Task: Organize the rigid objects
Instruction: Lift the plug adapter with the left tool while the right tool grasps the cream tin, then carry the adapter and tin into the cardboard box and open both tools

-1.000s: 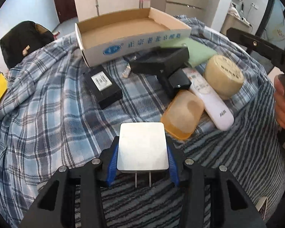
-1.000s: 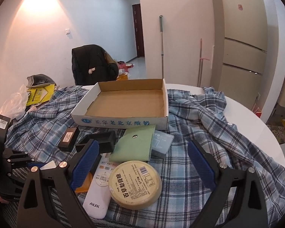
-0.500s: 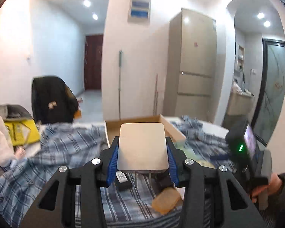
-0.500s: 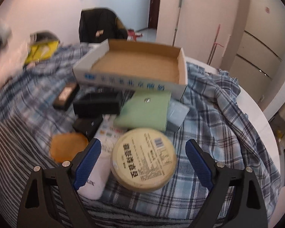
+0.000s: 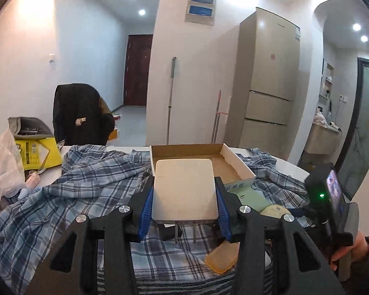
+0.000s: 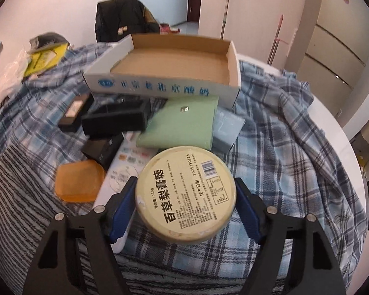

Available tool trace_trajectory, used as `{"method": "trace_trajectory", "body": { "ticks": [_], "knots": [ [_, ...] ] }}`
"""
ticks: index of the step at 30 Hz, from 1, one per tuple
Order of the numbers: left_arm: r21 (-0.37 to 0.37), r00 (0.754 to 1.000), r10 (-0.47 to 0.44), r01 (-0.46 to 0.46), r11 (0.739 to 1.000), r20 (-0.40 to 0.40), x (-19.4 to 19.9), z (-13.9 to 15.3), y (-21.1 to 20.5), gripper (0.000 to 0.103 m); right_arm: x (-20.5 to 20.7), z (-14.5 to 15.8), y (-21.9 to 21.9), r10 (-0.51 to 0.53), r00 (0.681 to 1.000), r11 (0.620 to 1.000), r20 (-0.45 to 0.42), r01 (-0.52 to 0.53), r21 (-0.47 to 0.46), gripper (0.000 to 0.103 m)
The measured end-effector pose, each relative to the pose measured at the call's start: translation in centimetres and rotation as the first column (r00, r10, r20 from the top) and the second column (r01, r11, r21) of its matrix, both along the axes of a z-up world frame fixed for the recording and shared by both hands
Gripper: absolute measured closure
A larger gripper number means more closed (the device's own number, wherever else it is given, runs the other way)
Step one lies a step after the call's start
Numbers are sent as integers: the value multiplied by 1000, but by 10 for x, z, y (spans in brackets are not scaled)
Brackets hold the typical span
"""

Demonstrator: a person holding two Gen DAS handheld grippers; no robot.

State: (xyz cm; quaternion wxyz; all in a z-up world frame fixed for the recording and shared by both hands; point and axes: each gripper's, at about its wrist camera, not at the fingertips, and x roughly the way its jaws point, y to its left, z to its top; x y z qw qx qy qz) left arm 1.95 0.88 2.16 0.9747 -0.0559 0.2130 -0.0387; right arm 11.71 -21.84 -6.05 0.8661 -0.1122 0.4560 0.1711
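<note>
My left gripper (image 5: 184, 196) is shut on a white plug adapter (image 5: 184, 189) with two metal prongs, held in the air in front of the open cardboard box (image 5: 236, 162). My right gripper (image 6: 185, 196) has its blue pads on both sides of a round cream tin (image 6: 185, 191) with a printed label; the tin rests on the plaid cloth. The same box (image 6: 160, 88) lies beyond it, with nothing in it.
Between tin and box lie a green pouch (image 6: 182, 125), a grey-blue card (image 6: 227, 127), black boxes (image 6: 115, 120), a white remote (image 6: 125, 164) and an orange soap case (image 6: 78, 182). A plaid cloth (image 6: 283, 159) covers the round table. A chair with a black jacket (image 5: 81, 115) stands behind.
My left gripper has lifted the adapter and tilted up toward the box. My right gripper has dropped and moved forward, closing its pads around the round tin.
</note>
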Motion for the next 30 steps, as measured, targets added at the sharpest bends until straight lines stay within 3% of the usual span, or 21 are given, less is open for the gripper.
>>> {"method": "trace_trajectory", "body": {
  "ticks": [8,12,18,22,23,26,30],
  "knots": [
    [42,999,12,-14,999,53,-22,30,4,56,-12,49,-20,-85,988,996,128,82,32,29],
    [62,998,34,-37,997,57,-20,47,-2,56,-14,88,-25,-90,979,995,183,78,67,29],
    [31,994,28,-31,999,106,23,106,-19,56,-3,162,-4,-80,952,992,297,46,120,29],
    [134,997,7,-17,991,73,67,135,-42,56,33,206,14,-82,959,980,270,29,197,29],
    [129,997,13,-23,991,73,72,136,-43,56,42,213,18,-91,958,977,272,32,212,29],
    [75,996,41,-47,996,75,90,128,-37,56,65,215,21,-158,945,962,285,81,262,29],
    [4,998,58,-58,998,26,119,92,-19,56,94,182,19,-171,963,944,207,100,314,29]
  ]
}}
